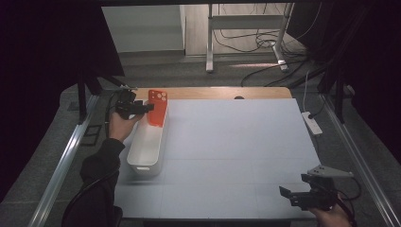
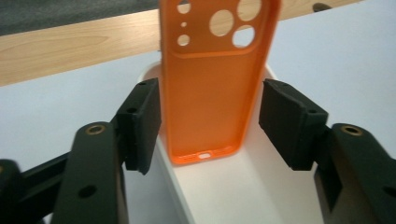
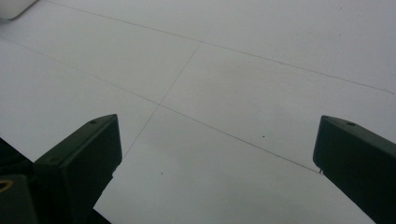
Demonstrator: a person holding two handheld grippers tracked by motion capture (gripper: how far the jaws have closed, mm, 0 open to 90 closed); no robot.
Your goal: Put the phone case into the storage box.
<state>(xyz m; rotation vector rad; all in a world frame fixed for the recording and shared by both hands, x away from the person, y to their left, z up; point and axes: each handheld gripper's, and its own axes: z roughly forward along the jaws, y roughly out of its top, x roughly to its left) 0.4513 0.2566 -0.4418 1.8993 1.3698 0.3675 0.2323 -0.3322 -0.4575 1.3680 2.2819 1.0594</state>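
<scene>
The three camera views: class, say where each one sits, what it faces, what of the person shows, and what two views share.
High view: above the table's near side, facing forward and down; forearms, left gripper, right gripper.
Left gripper view: on that gripper, facing the orange silicone phone case standing in the white plastic bin; black jaws apart beside it.
Right gripper view: faces the bare white table; jaws wide.
Shared: high and left views show case and bin.

High view sits above the near edge, looking forward and down over the whole table (image 1: 236,156). Left gripper view is right up on the orange phone case (image 2: 215,84) in the white bin (image 2: 233,196), both also seen from above; right gripper view skims bare tabletop.
</scene>
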